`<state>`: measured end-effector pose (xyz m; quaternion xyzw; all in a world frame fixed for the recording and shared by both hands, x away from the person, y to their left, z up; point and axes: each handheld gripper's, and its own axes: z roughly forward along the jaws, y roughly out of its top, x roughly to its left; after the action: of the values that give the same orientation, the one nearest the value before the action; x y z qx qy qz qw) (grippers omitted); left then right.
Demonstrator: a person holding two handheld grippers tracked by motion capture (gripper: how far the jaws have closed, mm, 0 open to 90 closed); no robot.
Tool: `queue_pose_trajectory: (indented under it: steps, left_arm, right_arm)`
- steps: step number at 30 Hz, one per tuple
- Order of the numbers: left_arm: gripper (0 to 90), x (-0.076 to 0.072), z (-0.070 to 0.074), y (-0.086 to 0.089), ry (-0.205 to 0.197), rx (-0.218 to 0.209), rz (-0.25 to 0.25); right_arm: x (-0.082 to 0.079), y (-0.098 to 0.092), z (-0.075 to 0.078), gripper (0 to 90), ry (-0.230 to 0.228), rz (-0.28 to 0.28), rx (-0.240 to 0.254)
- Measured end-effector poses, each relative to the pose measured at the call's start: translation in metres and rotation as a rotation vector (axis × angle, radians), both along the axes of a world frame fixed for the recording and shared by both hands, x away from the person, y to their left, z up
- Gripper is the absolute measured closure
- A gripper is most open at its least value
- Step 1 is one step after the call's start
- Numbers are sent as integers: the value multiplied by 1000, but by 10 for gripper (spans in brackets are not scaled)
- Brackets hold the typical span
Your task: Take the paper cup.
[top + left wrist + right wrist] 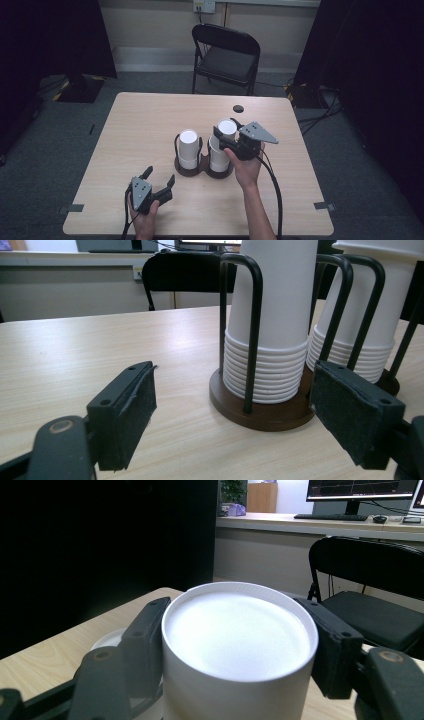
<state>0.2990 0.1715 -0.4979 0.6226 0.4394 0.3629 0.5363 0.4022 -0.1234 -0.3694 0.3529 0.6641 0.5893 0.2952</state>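
Right gripper clamped on the top cup of the right stack; left gripper resting apart on the table.

In the right gripper view the cup sits upside down between both pads, its lower part cut off by the frame edge and the stack below it hidden. The holder carries two stacks inside black wire loops; the left stack stands untouched. In the left gripper view the open jaws frame the holder's brown base, with the stack tops cut off. The table is pale wood with a dark round hole near its far edge. A black folding chair stands beyond on grey carpet, with dark curtains either side.
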Motion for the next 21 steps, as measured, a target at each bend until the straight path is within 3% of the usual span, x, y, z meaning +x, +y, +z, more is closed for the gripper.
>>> queue_pose_trajectory:
  steps: [8,21]
  left_arm:
    - [165,0,0,0,3,-9,29]
    - [180,1,0,2,6,-21,-7]
  right_arm:
    - [1,1,4,342,0,6,3]
    - [0,-5,13,343,1,-10,29]
